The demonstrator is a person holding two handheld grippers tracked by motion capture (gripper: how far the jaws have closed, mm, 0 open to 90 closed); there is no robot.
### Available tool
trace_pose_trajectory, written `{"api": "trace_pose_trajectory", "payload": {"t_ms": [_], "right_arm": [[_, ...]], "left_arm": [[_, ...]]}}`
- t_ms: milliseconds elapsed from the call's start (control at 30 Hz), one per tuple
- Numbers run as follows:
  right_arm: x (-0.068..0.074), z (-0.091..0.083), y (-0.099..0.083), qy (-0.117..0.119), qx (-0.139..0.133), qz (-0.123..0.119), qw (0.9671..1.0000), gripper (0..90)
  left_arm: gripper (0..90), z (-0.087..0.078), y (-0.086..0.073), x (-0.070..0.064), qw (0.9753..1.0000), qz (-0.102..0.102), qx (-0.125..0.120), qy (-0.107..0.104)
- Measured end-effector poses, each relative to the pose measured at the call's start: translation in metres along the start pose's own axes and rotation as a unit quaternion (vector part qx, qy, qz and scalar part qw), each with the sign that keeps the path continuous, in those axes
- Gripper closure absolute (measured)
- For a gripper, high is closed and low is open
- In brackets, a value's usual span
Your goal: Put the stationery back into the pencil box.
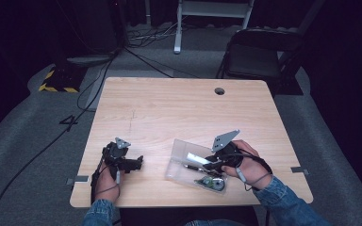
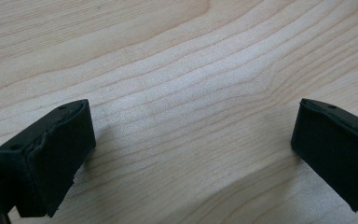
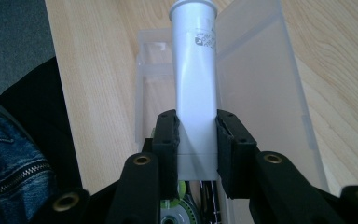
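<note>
Seen from the high view, a light wooden table [image 1: 179,113] fills the centre of the frame, and two forearms in blue denim sleeves enter from the bottom edge. At lower left, the person's left hand [image 1: 107,181] holds the left gripper [image 1: 134,164] low over bare wood, its black body pointing toward the right of the frame. At lower right, the right hand [image 1: 245,162] wraps around the right gripper [image 1: 206,164], which points left and down into a clear plastic box [image 1: 179,155] lying near the table's front edge. A pale tube [image 1: 197,158] shows inside the box, with a green and white roll [image 1: 212,183] at the box's nearer end. In the left gripper view, two black padded jaws stand far apart at the lower left and right corners, with nothing between them but wood grain. In the right gripper view, the jaws rise from the bottom centre and press against both sides of the white tube [image 3: 195,84], clamping its flat lower end; the tube runs up the middle of the frame to its round cap near the top, over the clear box [image 3: 261,102]. The green roll [image 3: 179,203] peeks out at the bottom, below the jaws, and denim shows at lower left.
</note>
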State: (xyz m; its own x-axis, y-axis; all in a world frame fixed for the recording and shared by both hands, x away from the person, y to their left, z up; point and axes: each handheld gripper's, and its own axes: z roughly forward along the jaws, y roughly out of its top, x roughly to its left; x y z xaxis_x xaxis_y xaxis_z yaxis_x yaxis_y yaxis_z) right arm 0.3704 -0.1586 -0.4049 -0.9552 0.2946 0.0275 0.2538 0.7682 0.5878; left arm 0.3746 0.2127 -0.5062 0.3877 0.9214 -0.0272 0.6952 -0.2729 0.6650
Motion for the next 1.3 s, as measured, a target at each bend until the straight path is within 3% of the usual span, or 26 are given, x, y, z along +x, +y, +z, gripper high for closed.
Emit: {"api": "trace_pose_trajectory", "payload": {"t_ms": [767,1300], "right_arm": [[0.007,0.032,-0.001,0.029,0.035,-0.022,0.9987,71.6],[0.006,0.049,-0.003,0.031,0.057,-0.031,0.9974,71.6]], "left_arm": [[0.0,0.0,0.0,0.0,1.0,0.001,0.0,0.0],[0.0,0.0,0.0,0.0,1.0,0.0,0.0,0.0]]}}
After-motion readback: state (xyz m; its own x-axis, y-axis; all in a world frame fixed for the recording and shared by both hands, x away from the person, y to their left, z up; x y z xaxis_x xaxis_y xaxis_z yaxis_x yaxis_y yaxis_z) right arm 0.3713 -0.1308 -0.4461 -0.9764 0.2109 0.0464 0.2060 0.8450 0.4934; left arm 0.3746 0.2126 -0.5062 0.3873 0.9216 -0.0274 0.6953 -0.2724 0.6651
